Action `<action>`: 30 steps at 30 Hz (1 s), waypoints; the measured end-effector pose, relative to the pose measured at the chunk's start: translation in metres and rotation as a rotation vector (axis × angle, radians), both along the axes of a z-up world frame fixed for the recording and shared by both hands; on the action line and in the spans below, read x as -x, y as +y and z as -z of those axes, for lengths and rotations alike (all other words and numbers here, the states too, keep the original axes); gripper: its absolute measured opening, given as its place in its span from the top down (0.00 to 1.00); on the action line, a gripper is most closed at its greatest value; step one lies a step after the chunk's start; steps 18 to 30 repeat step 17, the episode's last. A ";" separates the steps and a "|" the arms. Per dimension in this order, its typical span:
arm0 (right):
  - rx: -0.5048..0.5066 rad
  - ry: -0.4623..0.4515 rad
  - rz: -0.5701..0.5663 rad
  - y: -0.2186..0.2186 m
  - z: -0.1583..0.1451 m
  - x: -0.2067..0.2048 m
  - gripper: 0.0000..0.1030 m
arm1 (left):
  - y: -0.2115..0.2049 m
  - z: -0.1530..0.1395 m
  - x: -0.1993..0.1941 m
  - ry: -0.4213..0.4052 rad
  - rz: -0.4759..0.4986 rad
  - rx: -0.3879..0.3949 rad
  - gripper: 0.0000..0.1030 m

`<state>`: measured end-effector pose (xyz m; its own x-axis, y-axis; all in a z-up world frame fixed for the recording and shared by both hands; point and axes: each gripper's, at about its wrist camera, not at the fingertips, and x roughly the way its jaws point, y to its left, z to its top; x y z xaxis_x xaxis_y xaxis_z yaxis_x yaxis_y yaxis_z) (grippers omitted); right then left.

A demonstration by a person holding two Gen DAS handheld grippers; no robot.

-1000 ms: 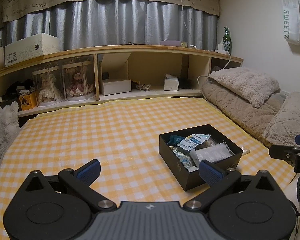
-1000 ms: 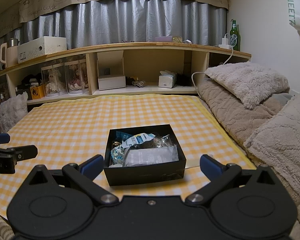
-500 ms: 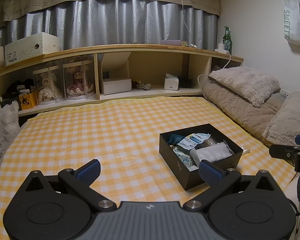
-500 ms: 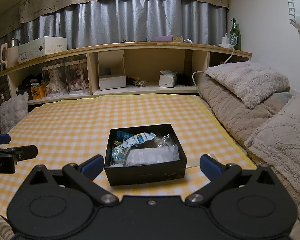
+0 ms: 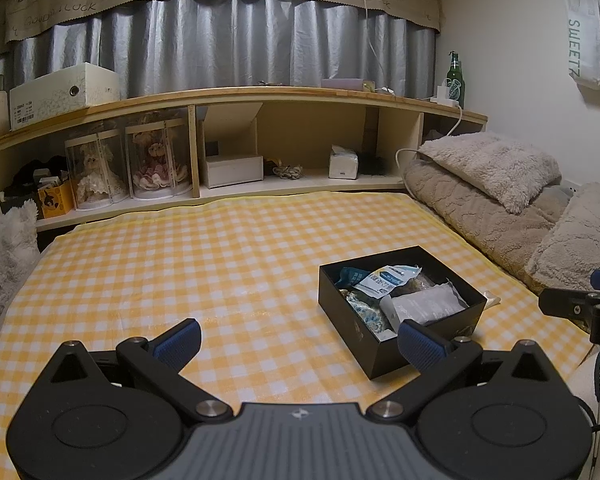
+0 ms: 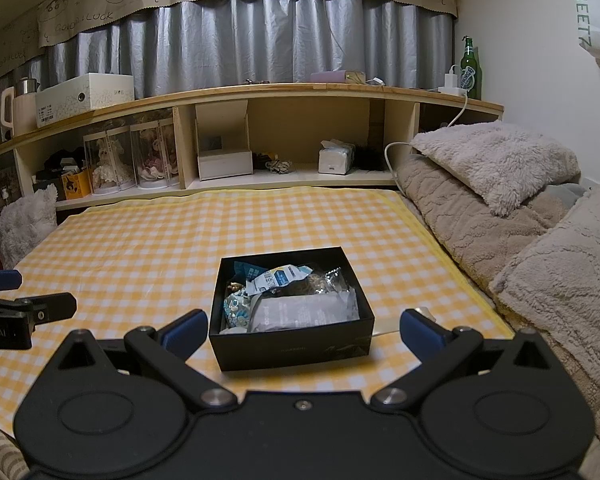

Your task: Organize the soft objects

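The left tongs (image 5: 298, 338) are spread wide with nothing between the blue pads, hovering over the yellow checked cloth (image 5: 188, 264) on the bed. Their right pad sits in front of the near corner of the black box (image 5: 374, 344), though contact cannot be told. The right tongs (image 6: 302, 330) are also spread wide and hold nothing; in the right wrist view the box (image 6: 292, 346) lies between the two pads, just ahead of them and apart from both.

The one black box stands open on the cloth, toward the blanket side. Inside it are soft packets: a grey-white pouch (image 6: 304, 312) at the front, a white and blue wrapper (image 6: 280, 278) behind it, a dark teal packet (image 6: 244, 268) at the back corner, a blue patterned piece (image 6: 236, 308) at the left, and a clear crinkled bag (image 6: 324, 282) at the right. A flat pale thing (image 6: 424, 314) pokes out from behind the box on the cloth; what it is cannot be told.

To the right lie a folded brown blanket (image 6: 460, 204) and two fluffy pillows, one (image 6: 496, 160) on the blanket and one (image 6: 568, 280) nearer. A white fuzzy cushion (image 6: 28, 216) stands at the left edge. Behind runs a wooden shelf (image 6: 260, 94) with two doll cases (image 6: 130, 158), a tissue box (image 6: 334, 158), a white box (image 6: 224, 162) and a green bottle (image 6: 470, 68) on top.
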<state>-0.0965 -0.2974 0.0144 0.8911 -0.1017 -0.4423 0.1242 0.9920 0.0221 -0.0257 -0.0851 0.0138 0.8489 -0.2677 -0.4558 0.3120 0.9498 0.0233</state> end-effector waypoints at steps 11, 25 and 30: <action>-0.003 0.000 0.001 0.000 0.000 0.000 0.00 | 0.001 0.000 0.000 0.000 0.000 0.001 0.00; -0.003 0.001 0.003 0.003 0.001 0.001 0.00 | -0.001 0.001 0.000 0.001 -0.002 -0.001 0.00; -0.003 0.001 0.003 0.003 0.001 0.001 0.00 | -0.001 0.001 0.000 0.001 -0.002 -0.001 0.00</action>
